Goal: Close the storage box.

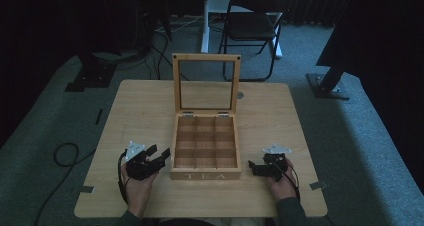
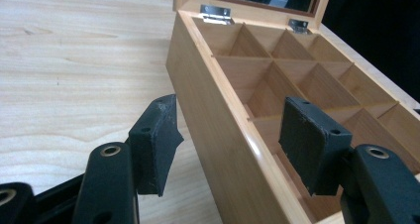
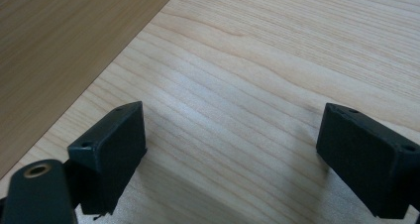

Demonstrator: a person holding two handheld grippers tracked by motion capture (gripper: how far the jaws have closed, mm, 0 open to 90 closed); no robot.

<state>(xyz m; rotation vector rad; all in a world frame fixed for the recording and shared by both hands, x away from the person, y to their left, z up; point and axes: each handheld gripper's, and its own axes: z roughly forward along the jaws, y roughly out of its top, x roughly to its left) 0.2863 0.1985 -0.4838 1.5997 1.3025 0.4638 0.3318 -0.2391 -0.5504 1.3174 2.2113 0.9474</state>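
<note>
A wooden tea box (image 1: 205, 175) marked TEA stands mid-table with its glass-paned lid (image 1: 205, 83) raised upright; its divided compartments (image 2: 277, 80) hold nothing. My left gripper (image 1: 159, 155) is open just left of the box, its jaws straddling the box's left wall (image 2: 218, 130) near the front corner. My right gripper (image 1: 256, 168) rests open on the table to the right of the box, with bare wood between its pads (image 3: 111, 154). The box's side (image 3: 54, 50) runs along the left of the right gripper view.
The light wooden table (image 1: 135, 106) has free surface on both sides of the box. A small round disc (image 1: 240, 95) lies behind the box. A black folding chair (image 1: 252, 26) and stand legs (image 1: 327, 83) are on the carpet beyond. A cable (image 1: 62, 153) loops left.
</note>
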